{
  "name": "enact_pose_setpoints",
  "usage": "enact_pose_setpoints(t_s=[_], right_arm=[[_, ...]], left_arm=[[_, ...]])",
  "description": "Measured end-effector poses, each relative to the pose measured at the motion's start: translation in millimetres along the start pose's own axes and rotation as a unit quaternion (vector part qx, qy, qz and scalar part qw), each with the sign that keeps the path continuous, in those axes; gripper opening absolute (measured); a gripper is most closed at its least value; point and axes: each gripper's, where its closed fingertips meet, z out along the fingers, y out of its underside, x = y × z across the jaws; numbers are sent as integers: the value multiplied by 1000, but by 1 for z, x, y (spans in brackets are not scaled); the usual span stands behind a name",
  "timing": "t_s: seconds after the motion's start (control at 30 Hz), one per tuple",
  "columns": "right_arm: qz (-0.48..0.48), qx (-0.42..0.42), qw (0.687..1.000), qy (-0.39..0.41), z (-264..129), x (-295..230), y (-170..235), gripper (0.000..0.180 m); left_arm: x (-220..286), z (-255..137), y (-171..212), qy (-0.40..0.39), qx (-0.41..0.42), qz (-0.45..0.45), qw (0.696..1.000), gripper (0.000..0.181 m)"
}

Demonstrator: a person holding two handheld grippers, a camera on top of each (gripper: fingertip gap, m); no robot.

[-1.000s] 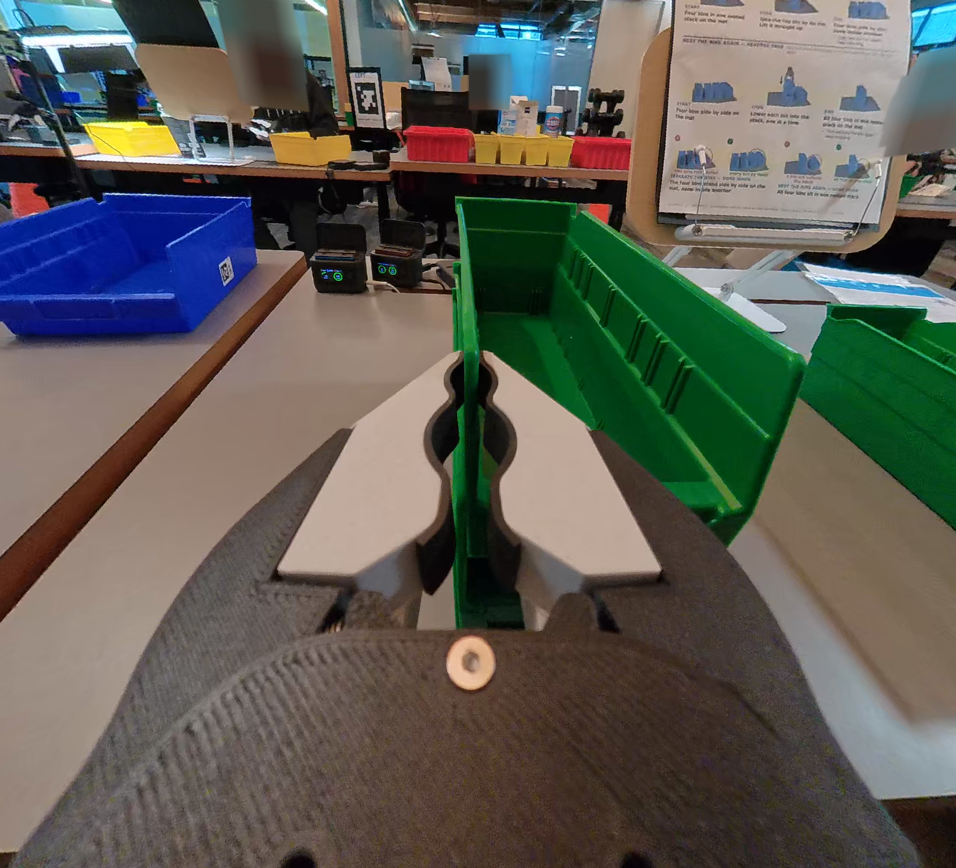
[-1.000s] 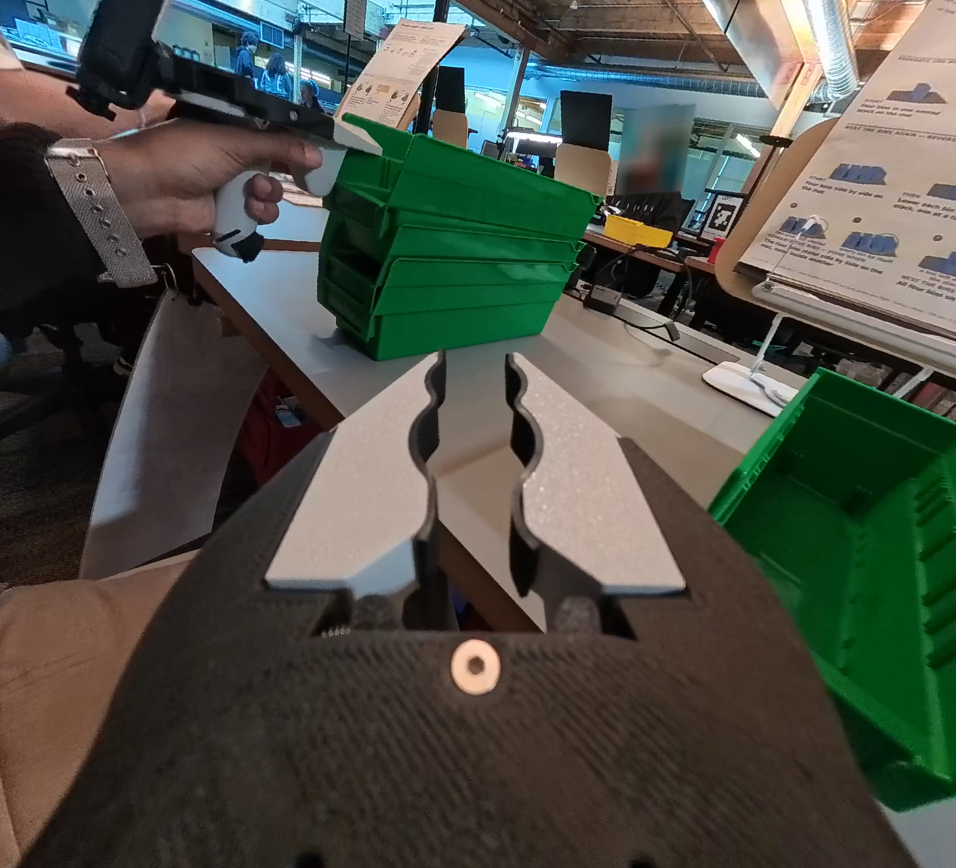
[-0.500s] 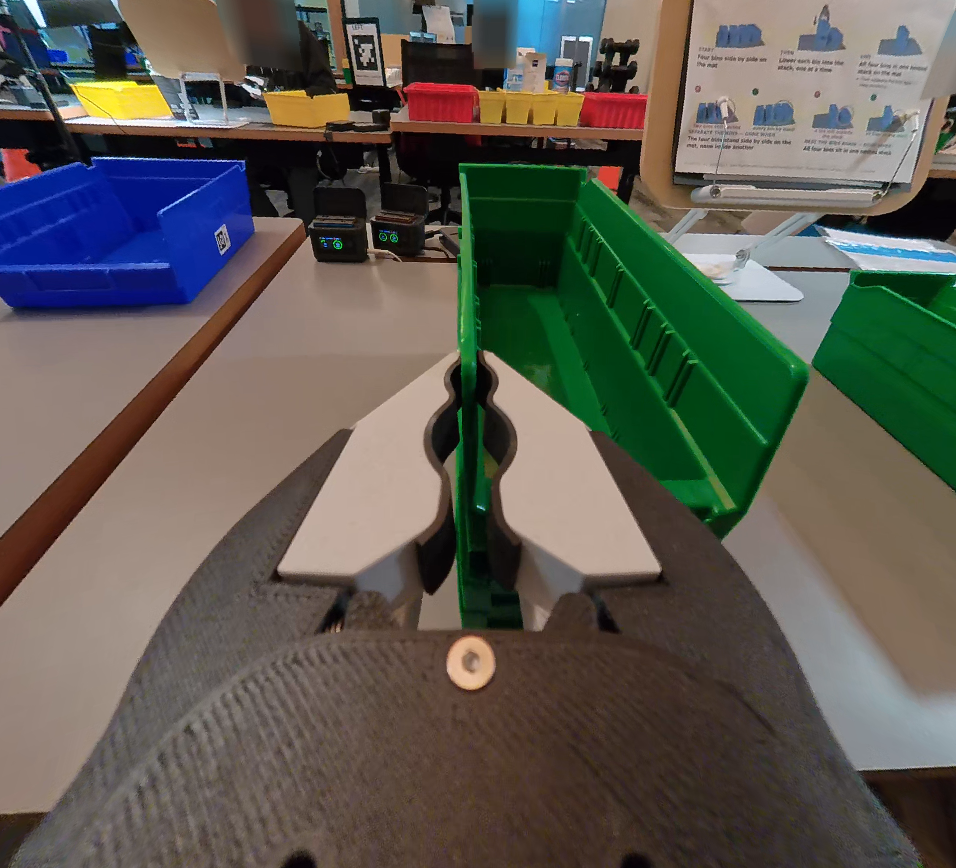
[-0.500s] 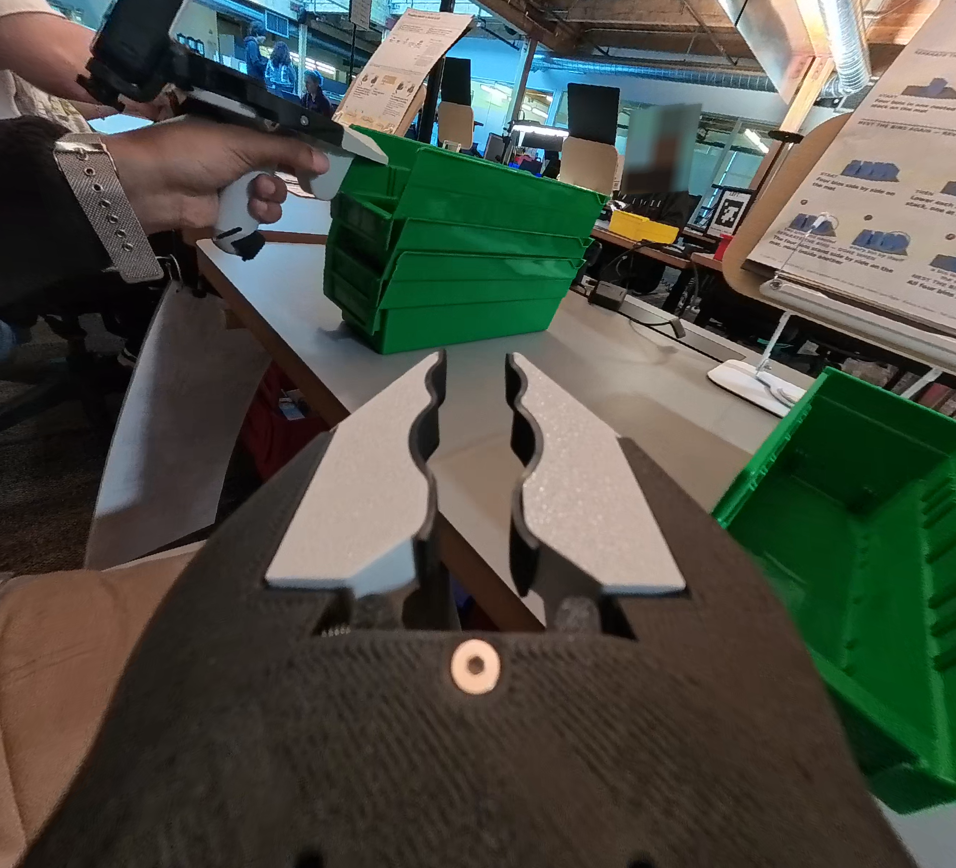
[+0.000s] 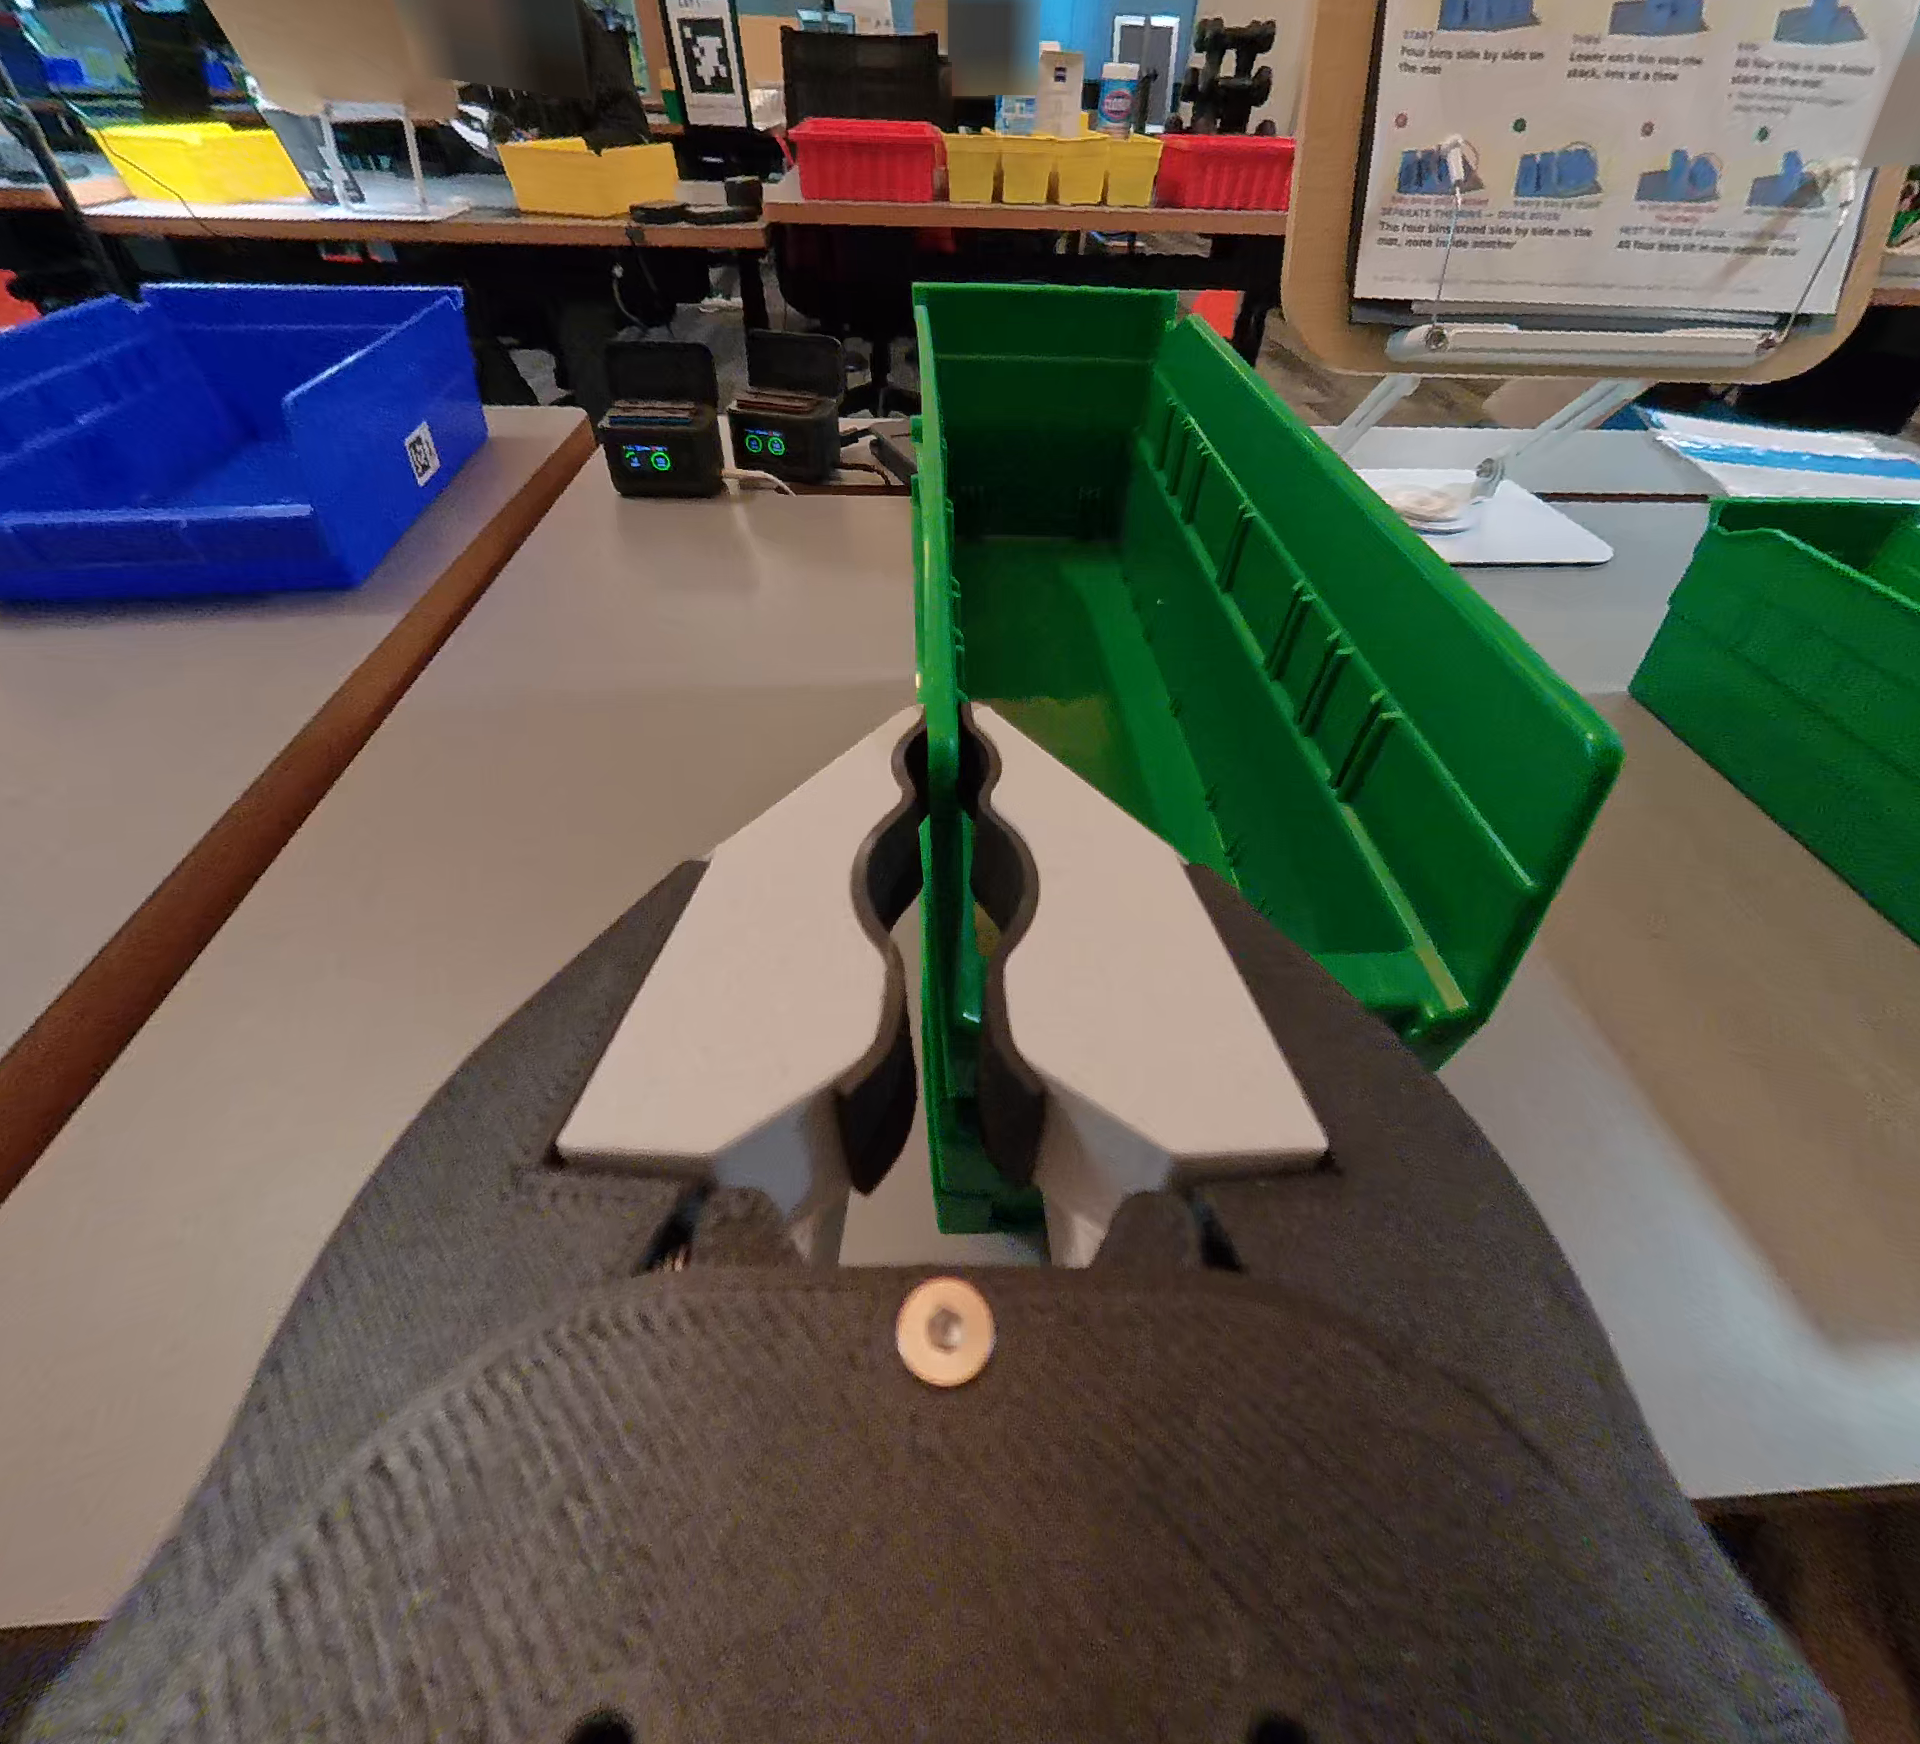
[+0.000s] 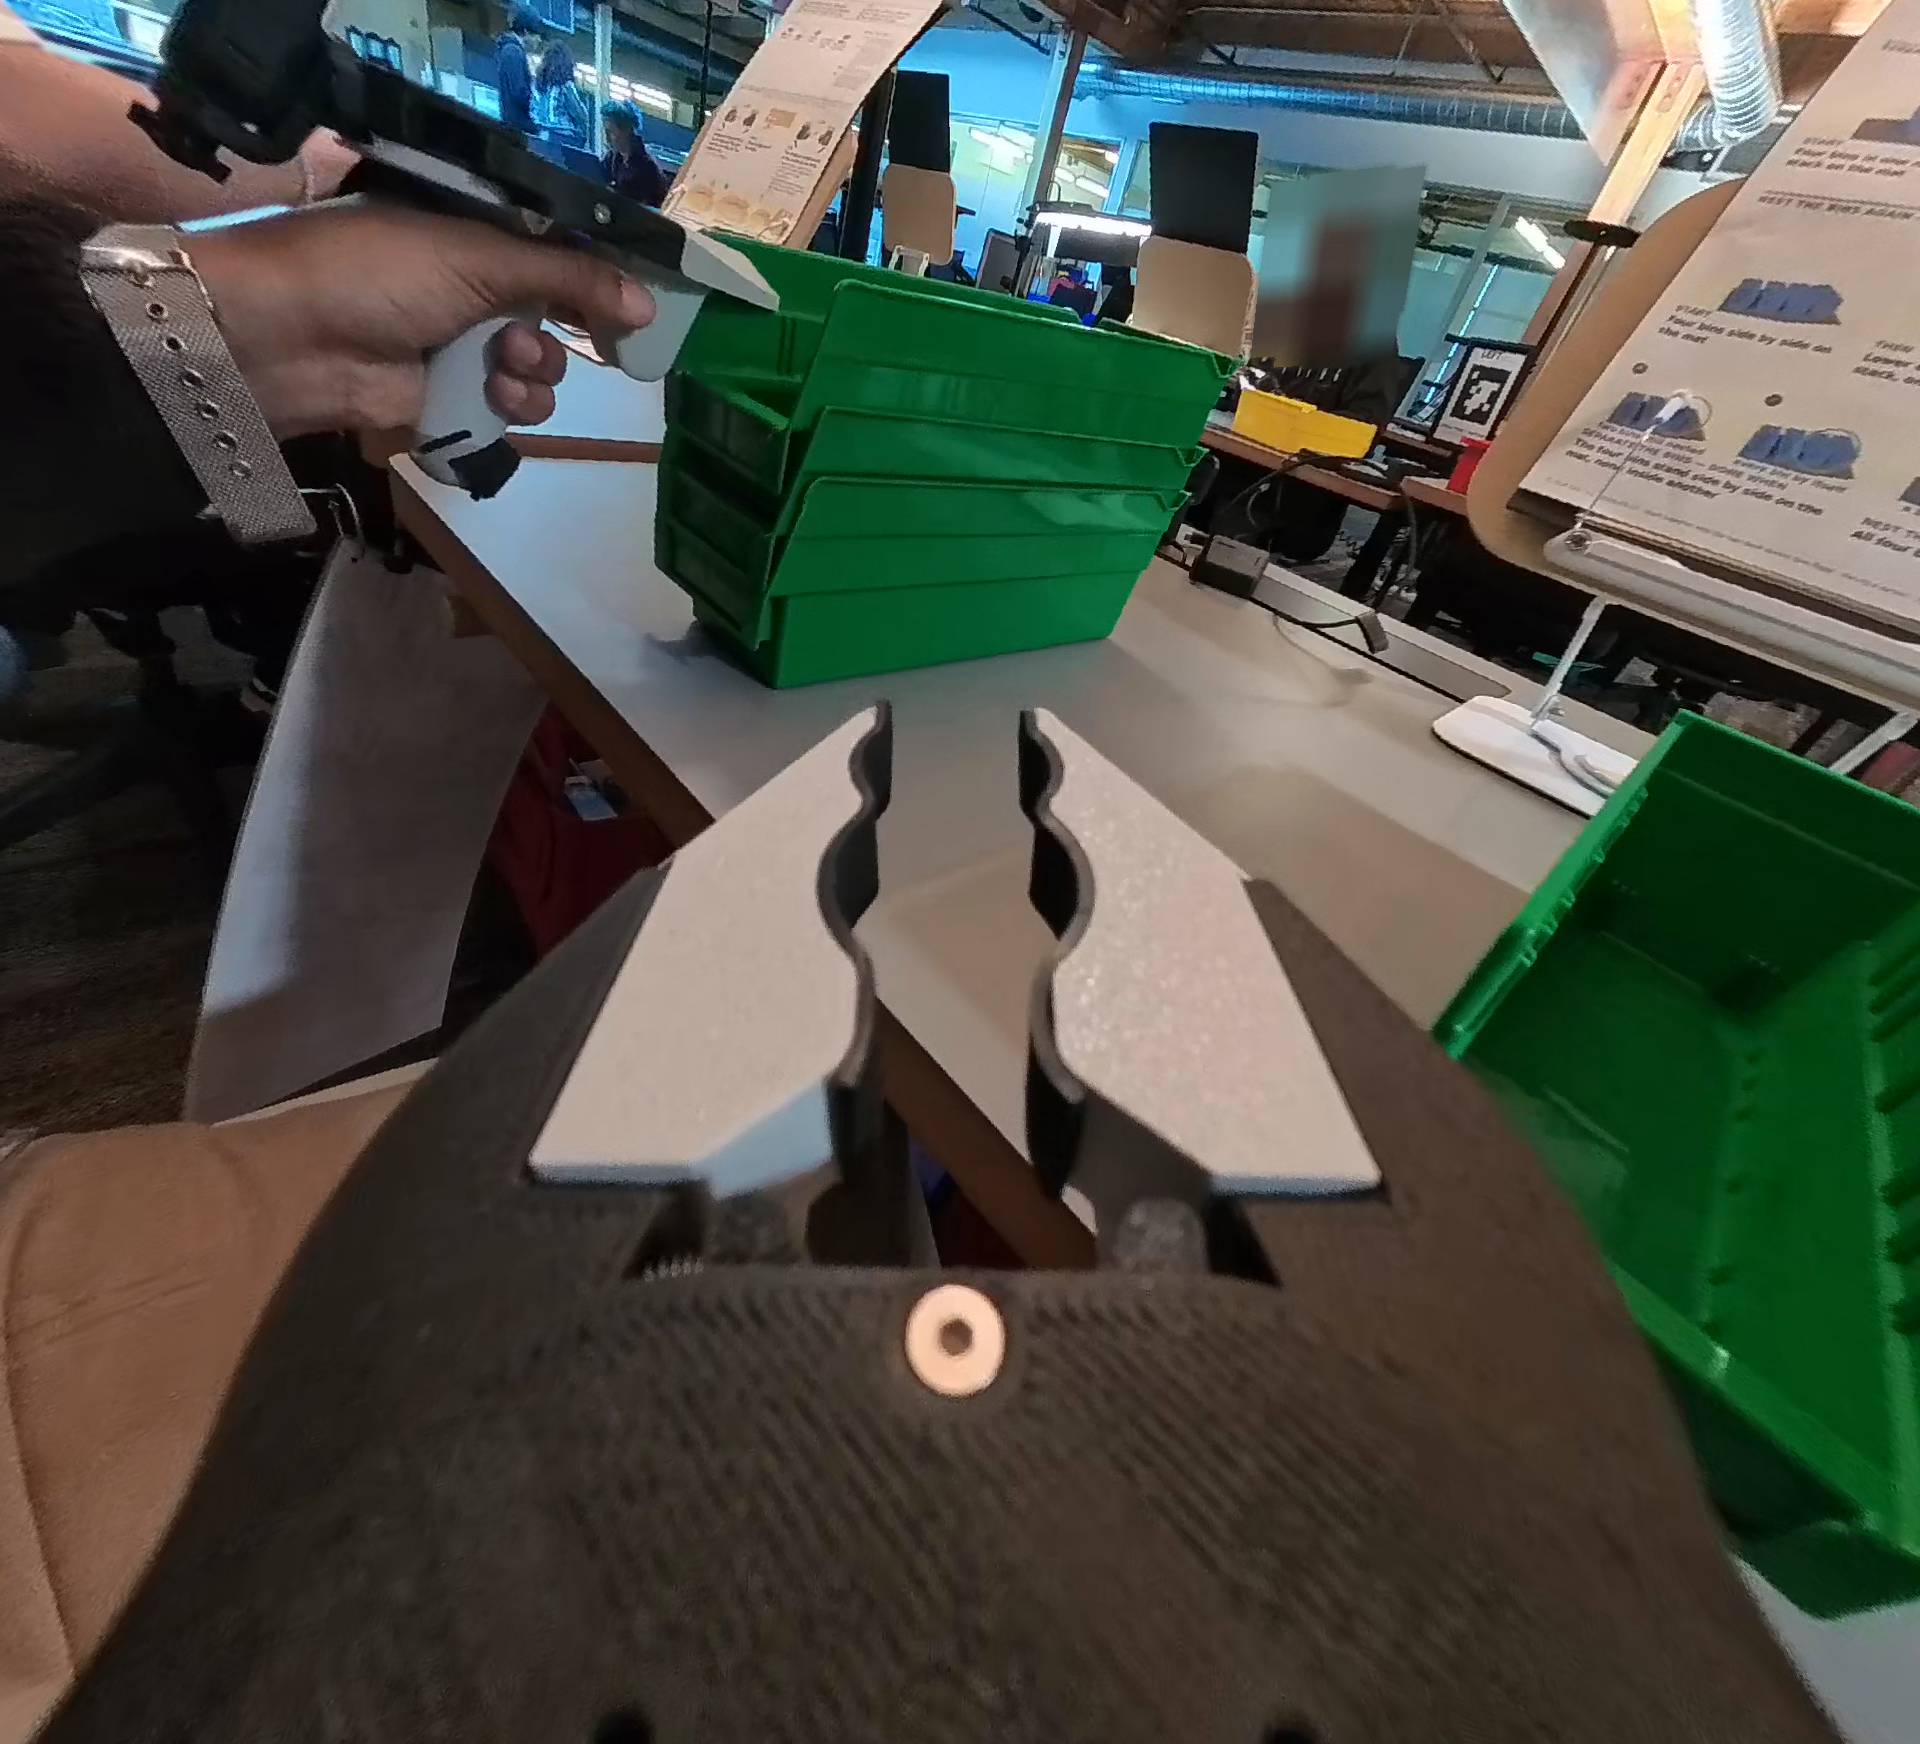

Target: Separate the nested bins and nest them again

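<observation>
My left gripper [image 5: 945,728] is shut on the left side wall of a green bin [image 5: 1299,655], which is tilted. In the right wrist view this gripper [image 6: 727,276] holds that top bin [image 6: 987,354] at its near-left rim, over a stack of nested green bins [image 6: 935,551] on the grey table [image 6: 1195,738]. Another green bin [image 6: 1714,1123] stands apart at the right; it also shows in the left wrist view [image 5: 1787,645]. My right gripper [image 6: 956,728] is open and empty above the table's front edge, between the stack and the single bin.
A blue bin [image 5: 229,447] sits on the neighbouring table at the left. Two small black charger cases [image 5: 717,437] stand behind the stack. An instruction board on a stand [image 5: 1621,84] is at the back right. A person's hand and sleeve [image 6: 312,323] hold the left gripper.
The left wrist view has tipped down slightly, with the green bin still gripped. The right gripper has stayed open and almost in place.
</observation>
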Motion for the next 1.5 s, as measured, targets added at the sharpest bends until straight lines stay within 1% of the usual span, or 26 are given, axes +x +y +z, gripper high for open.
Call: enact_pose_setpoints(t_s=[0.2, 0.33, 0.47, 0.57, 0.87, 0.97, 1.03, 1.1, 1.17, 1.2, 1.27, 1.33, 1.37, 1.4, 1.43, 1.5], right_arm=[[2, 11, 1000, 29, -4, 18, -6, 23], [2, 30, 997, 73, -13, 45, -15, 23], [45, 28, 994, 96, -18, 67, -9, 23], [74, 26, 993, 92, -18, 71, -5, 23], [25, 29, 995, 92, -17, 65, -9, 22], [6, 43, 991, 130, -25, 83, -16, 22], [-13, 57, 981, 186, -39, 109, -24, 22], [-17, 61, 964, 257, -58, 143, -27, 25], [1, 35, 947, 320, -76, 177, -15, 35], [18, 12, 942, 335, -80, 189, -4, 43], [62, -51, 938, 337, -78, 203, 29, 58], [107, -106, 938, 312, -69, 200, 59, 62], [120, -128, 938, 299, -65, 197, 69, 62], [126, -147, 936, 293, -62, 195, 78, 59], [128, -160, 934, 291, -61, 194, 84, 51], [139, -174, 931, 290, -60, 194, 93, 28]], left_arm=[[1, -1, -1, -1, 11, -11, 1000, 0], [3, -2, -2, 2, 16, -14, 1000, 0], [5, -5, -7, 1, 37, -7, 999, 0], [4, -5, -7, 2, 34, -3, 999, 0], [3, -4, -5, 7, 40, -1, 999, 0], [3, -4, -5, 5, 38, 3, 999, 0], [3, -5, -5, 5, 37, 4, 999, 0], [3, -8, -11, 2, 52, 2, 999, 0], [2, -15, -24, -7, 81, 5, 997, 4], [3, -20, -32, -11, 95, 7, 995, 5], [7, -27, -47, -15, 115, 10, 993, 12], [20, -35, -60, -5, 130, 10, 991, 19], [30, -39, -66, 7, 137, 10, 990, 22], [42, -43, -71, 19, 142, 11, 990, 24], [56, -46, -74, 36, 144, 11, 989, 25], [91, -50, -71, 86, 137, 0, 987, 28]])
